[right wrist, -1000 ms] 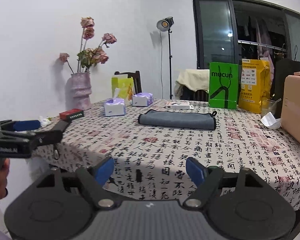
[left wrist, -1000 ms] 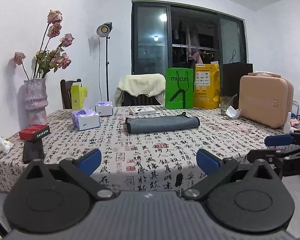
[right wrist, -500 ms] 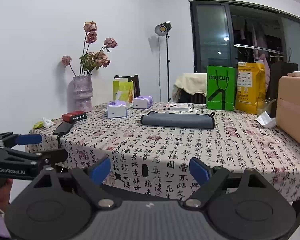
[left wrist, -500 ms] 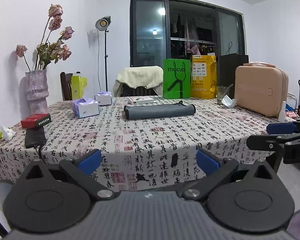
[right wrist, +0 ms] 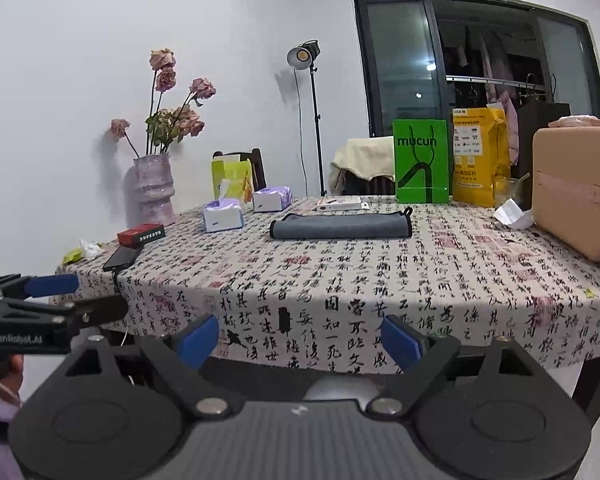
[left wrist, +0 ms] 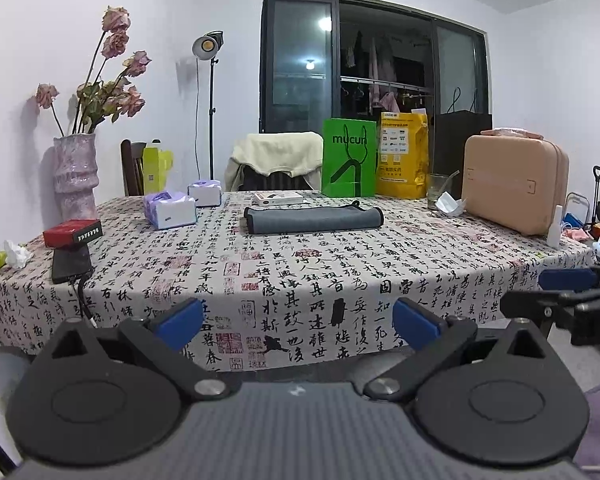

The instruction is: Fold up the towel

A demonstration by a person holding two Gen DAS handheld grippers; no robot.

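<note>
You hold your left gripper (left wrist: 296,320) and your right gripper (right wrist: 300,334) in front of the worktop (left wrist: 340,276), both with fingers spread wide and holding nothing. The grey towel (left wrist: 314,220) lies folded on the worktop at 12 o'clock, well apart from both. A green bag (left wrist: 349,158) stands just behind it.

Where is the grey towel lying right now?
In both wrist views the grey towel lies folded toward the table's far side, just in front of the flat white box and green bag, right of the tissue packs.
</note>
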